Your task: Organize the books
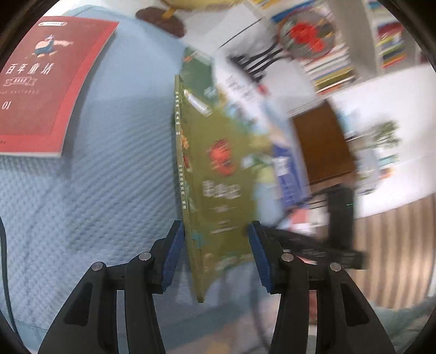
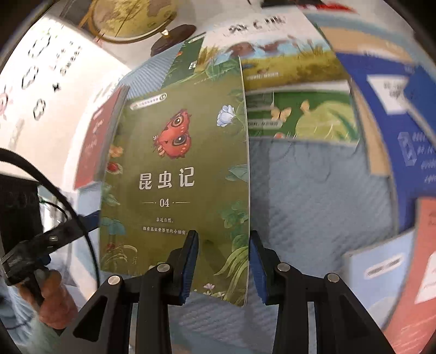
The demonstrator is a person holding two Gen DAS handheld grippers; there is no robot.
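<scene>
A green book with a red butterfly on its cover (image 1: 218, 190) (image 2: 174, 163) is held upright above the light blue quilted cover (image 1: 95, 204). My left gripper (image 1: 215, 226) is shut on it at the spine end, one pad on the spine side and the other on the front cover. My right gripper (image 2: 223, 234) is shut on its fore edge, with the left pad on the cover and the right pad against the edge. The left gripper (image 2: 68, 231) also shows at the book's left side, with a hand (image 2: 54, 299) on its grip. A red book (image 1: 41, 89) (image 2: 95, 141) lies flat beyond.
Several more books lie on the quilt (image 2: 313, 190): a picture book with butterflies (image 2: 299, 117), a blue one (image 2: 395, 122), a pale blue one (image 2: 381, 272). A globe (image 2: 130, 19) stands at the far edge. Bookshelves (image 1: 340, 54) and a wooden floor (image 1: 395, 245) lie to the right.
</scene>
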